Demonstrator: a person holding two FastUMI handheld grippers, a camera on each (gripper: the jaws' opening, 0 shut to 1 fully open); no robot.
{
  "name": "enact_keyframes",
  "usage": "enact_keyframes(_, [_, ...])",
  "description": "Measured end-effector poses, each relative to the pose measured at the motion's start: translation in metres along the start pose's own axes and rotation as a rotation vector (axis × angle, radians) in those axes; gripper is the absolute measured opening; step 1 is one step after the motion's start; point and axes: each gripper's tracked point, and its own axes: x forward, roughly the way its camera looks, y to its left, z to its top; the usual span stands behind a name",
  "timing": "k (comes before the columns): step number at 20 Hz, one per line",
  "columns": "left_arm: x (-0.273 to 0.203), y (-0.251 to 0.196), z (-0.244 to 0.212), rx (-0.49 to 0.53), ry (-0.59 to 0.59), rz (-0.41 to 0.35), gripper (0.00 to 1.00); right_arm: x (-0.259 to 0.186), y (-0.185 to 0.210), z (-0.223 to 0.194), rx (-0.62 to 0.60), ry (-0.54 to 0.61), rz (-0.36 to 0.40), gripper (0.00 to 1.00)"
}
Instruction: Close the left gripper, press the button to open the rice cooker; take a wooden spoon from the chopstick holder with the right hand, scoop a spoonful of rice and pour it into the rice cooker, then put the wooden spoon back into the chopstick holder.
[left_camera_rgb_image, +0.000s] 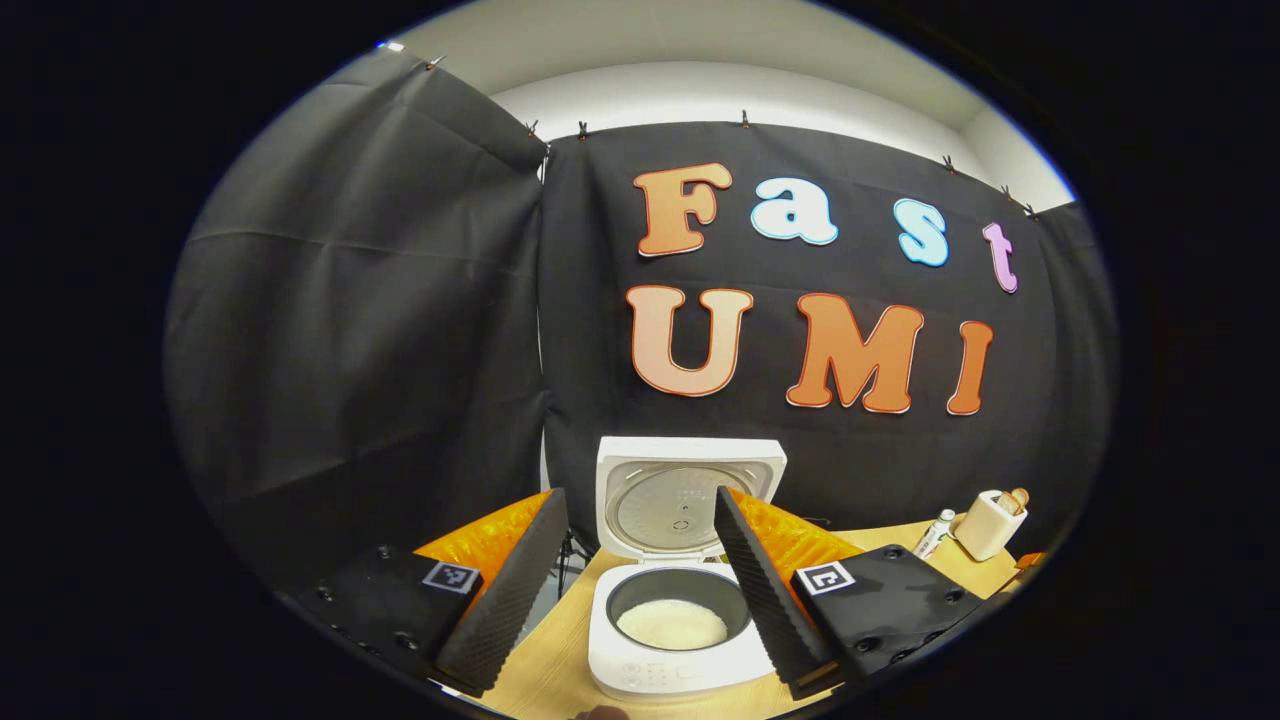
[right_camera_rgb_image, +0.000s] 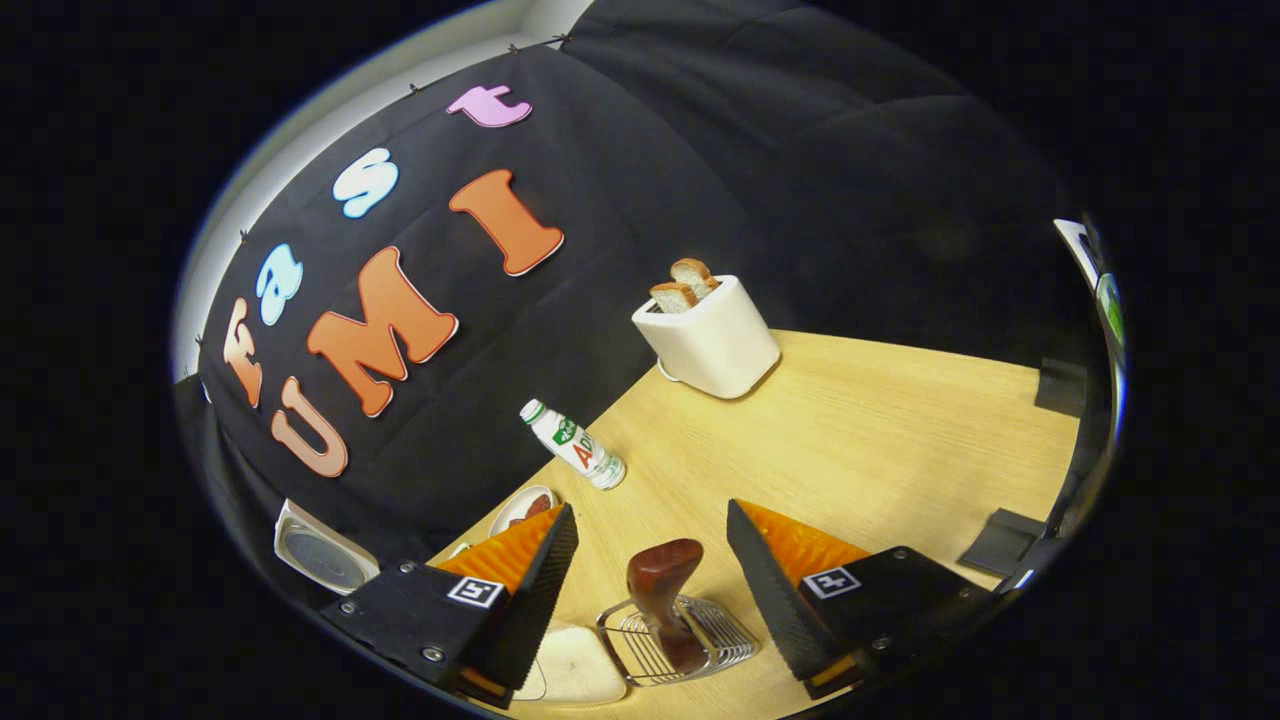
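Observation:
The white rice cooker (left_camera_rgb_image: 640, 670) stands open on the wooden table, its lid (left_camera_rgb_image: 690, 470) upright and white rice (left_camera_rgb_image: 672, 622) in the pot. My left gripper (left_camera_rgb_image: 640, 495) hovers open just in front of it, one finger on each side of the pot. In the right gripper view, a dark wooden spoon handle (right_camera_rgb_image: 663, 585) rises from a wire chopstick holder (right_camera_rgb_image: 700, 645). My right gripper (right_camera_rgb_image: 648, 512) is open above it, fingers either side and apart from the handle. A white dish of rice (right_camera_rgb_image: 575, 665) lies beside the holder.
A white toaster (right_camera_rgb_image: 712, 340) with two bread slices stands at the back of the table, also seen as the toaster (left_camera_rgb_image: 988, 523). A small bottle (right_camera_rgb_image: 575, 447) leans near the wall, with a small plate (right_camera_rgb_image: 522, 508) holding something red beside it.

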Motion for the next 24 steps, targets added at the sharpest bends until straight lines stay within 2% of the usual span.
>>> enact_keyframes(1, [-0.002, 0.000, 0.003, -0.009, -0.002, -0.001, 0.99, 0.012, 0.000, 0.004, -0.009, -0.008, -0.008, 0.94])
enact_keyframes(5, [-0.004, 0.006, 0.019, -0.005, -0.022, 0.013, 1.00, 0.007, -0.008, 0.033, -0.065, -0.056, -0.057, 0.95])
enact_keyframes(8, [0.002, 0.003, 0.036, 0.010, -0.029, 0.019, 1.00, -0.008, 0.005, 0.053, -0.087, -0.104, -0.051, 0.94])
enact_keyframes(11, [0.016, -0.014, 0.049, 0.007, -0.016, -0.017, 1.00, -0.020, 0.014, 0.067, -0.116, -0.141, -0.049, 0.95])
enact_keyframes(16, [0.065, -0.057, 0.061, -0.007, 0.048, -0.104, 0.99, -0.041, 0.042, 0.080, -0.123, -0.174, -0.006, 0.95])
enact_keyframes(19, [0.103, -0.080, 0.062, -0.055, 0.095, -0.144, 1.00, -0.048, 0.052, 0.082, -0.114, -0.182, 0.020, 0.94])
enact_keyframes(24, [0.178, -0.087, 0.050, -0.071, 0.179, -0.105, 1.00, -0.055, 0.038, 0.083, -0.085, -0.192, 0.000, 0.94])
